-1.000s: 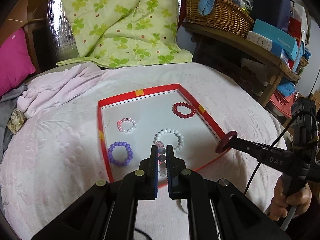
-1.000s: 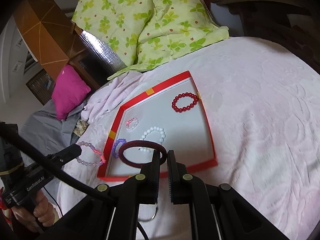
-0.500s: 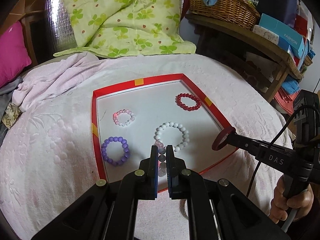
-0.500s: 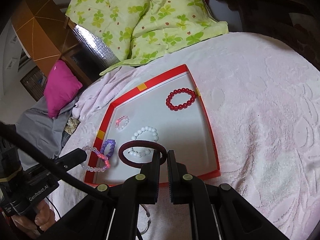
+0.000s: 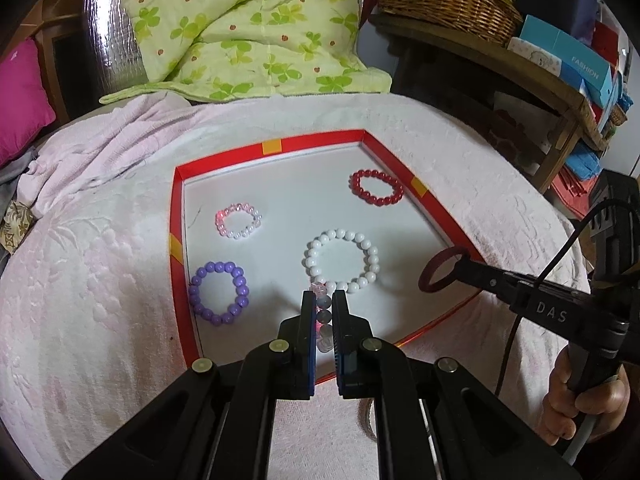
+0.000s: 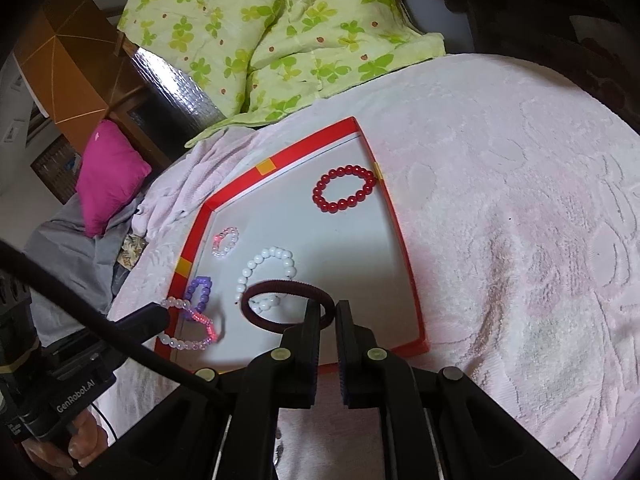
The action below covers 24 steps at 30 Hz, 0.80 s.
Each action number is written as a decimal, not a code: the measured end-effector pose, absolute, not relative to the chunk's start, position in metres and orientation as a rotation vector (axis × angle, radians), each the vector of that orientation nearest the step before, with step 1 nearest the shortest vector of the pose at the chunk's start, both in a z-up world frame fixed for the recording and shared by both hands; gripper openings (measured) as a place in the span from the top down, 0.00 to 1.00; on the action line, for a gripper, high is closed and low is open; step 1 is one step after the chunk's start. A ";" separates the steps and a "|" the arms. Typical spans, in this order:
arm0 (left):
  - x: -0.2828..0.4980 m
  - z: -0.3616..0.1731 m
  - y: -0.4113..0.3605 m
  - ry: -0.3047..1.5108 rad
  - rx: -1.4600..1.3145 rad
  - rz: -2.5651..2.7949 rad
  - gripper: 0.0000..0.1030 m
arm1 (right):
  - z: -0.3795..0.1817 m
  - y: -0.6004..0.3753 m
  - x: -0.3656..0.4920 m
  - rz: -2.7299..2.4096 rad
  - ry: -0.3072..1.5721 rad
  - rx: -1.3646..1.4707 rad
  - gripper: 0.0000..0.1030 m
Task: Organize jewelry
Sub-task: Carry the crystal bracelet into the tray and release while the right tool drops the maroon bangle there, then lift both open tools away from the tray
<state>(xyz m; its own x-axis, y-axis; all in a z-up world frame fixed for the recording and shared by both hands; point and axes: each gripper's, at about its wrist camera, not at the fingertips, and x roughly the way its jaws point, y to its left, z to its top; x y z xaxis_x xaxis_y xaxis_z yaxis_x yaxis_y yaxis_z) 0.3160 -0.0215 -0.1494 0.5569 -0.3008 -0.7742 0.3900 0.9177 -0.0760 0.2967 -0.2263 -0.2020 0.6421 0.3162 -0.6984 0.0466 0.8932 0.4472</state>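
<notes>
Two hand-held tongs carry the last pieces toward a red-rimmed tray [image 5: 178, 216] lying on a pink blanket [image 5: 88, 280] spread over what looks like a bed, the placing step of the jewelry sort seemingly under way. The left tongs [image 5: 323, 312] are clamped on a pale pink and clear bead bracelet [image 6: 188, 326], which hangs over the tray's near left corner in the right wrist view, one bead glowing pink. The right tongs [image 6: 329, 314] are closed on a dark maroon ring band [image 6: 286, 306], thin and smooth beside the beaded pieces, held above the near right part of the tray. Four bracelets already lie on the white floor, well apart from one another: a red bead bracelet [image 5: 376, 193] at the far right, a small pink and white bracelet [image 5: 239, 221] toward the far left, a white bead bracelet [image 5: 342, 261] in the middle and a purple bead bracelet [image 5: 218, 293] at the near left. The next move likely calls for each held piece to be lowered onto bare floor, the open stretch at the near right being the roomiest, and the tongs eased apart only once it rests, so that loose beads neither roll nor land on a neighbour
</notes>
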 end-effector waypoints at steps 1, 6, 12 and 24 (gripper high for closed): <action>0.316 -0.151 -0.022 0.894 0.113 -0.406 0.92 | -0.202 -0.226 0.297 0.155 0.868 0.449 0.89; 0.311 -0.159 -0.028 0.889 0.181 -0.364 0.92 | -0.204 -0.226 0.297 0.142 0.866 0.435 0.89; 0.305 -0.162 -0.029 0.884 0.224 -0.325 0.86 | -0.205 -0.229 0.296 0.134 0.864 0.458 0.77; 0.290 -0.157 -0.032 0.843 0.281 -0.284 0.68 | -0.200 -0.231 0.282 0.147 0.853 0.485 0.77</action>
<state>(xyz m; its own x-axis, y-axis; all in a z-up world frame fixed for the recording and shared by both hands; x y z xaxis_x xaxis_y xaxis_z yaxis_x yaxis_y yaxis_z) 0.2896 -0.0324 -0.1569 0.6322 -0.1346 -0.7630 0.3547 0.9258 0.1305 0.2825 -0.2313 -0.2004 0.6551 0.3144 -0.6870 0.0661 0.8820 0.4667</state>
